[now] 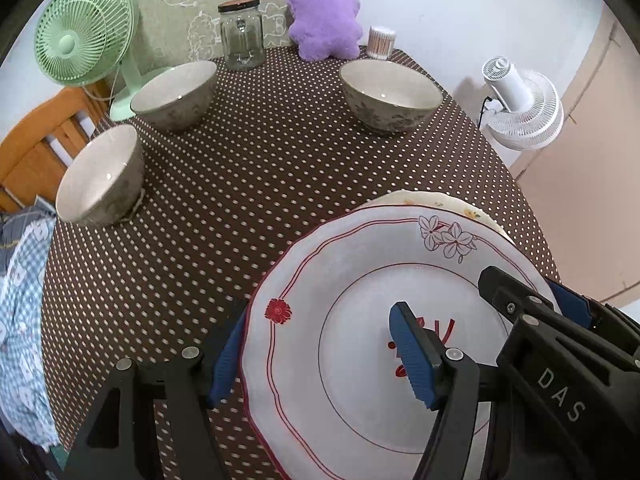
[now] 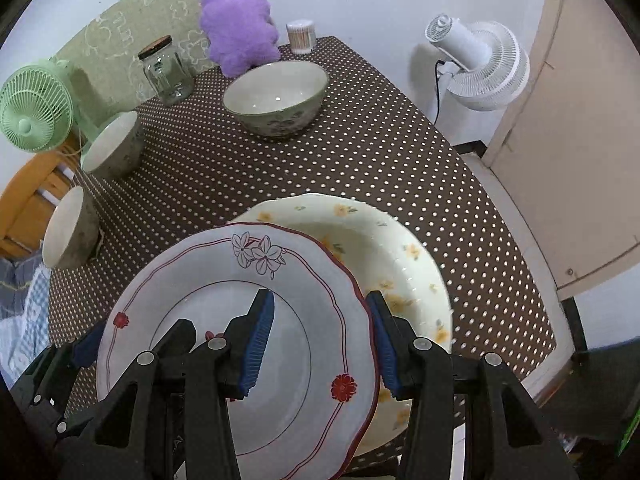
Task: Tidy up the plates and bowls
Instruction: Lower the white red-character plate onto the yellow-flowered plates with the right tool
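A white plate with a red rim line (image 1: 352, 272) (image 2: 192, 276) lies over a cream plate with yellow flowers (image 2: 384, 248) (image 1: 436, 200) at the table's near right. My left gripper (image 1: 316, 354) is open, its jaws straddling the white plate's left rim. My right gripper (image 2: 322, 344) is open, its jaws straddling the plate's right rim; it also shows in the left wrist view (image 1: 532, 308). Three grey bowls stand upright: far right (image 1: 390, 94) (image 2: 276, 98), far left (image 1: 174, 94) (image 2: 114, 146), near left (image 1: 100, 176) (image 2: 70, 228).
Brown dotted tablecloth (image 1: 260, 168). At the back stand a green fan (image 1: 86, 32), a glass jar (image 1: 241, 34), a purple plush toy (image 1: 324, 16) and a cotton swab tub (image 1: 381, 42). A white fan (image 1: 520, 104) stands beyond the right edge. A wooden chair (image 1: 40, 144) is at the left.
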